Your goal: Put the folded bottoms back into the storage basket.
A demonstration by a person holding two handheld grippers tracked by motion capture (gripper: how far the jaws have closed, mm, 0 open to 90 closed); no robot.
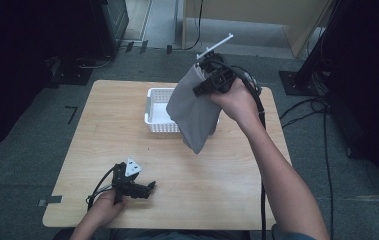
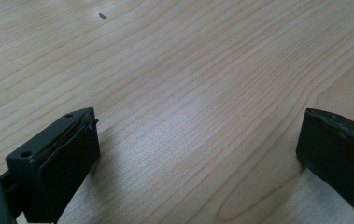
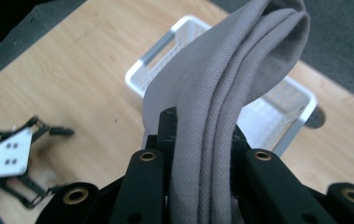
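Note:
A grey cloth [image 1: 193, 111] hangs folded in the air over the near right part of a white slotted basket [image 1: 157, 114]. My right gripper [image 1: 208, 80] is shut on the cloth's top edge, held high above the table's far side. In the right gripper view the cloth [image 3: 221, 116] runs up between the two black jaws, with the basket [image 3: 286, 116] below it. My left gripper [image 1: 149, 189] rests low at the table's near left, open, with nothing between its jaws. The left gripper view has both fingers [image 2: 62, 158] wide apart over bare wood.
The wooden table [image 1: 102, 150] stands on grey carpet. Black stands and cables [image 1: 317, 107] lie on the floor to the right and far left. A thin white rod [image 1: 216, 48] sticks up behind my right gripper.

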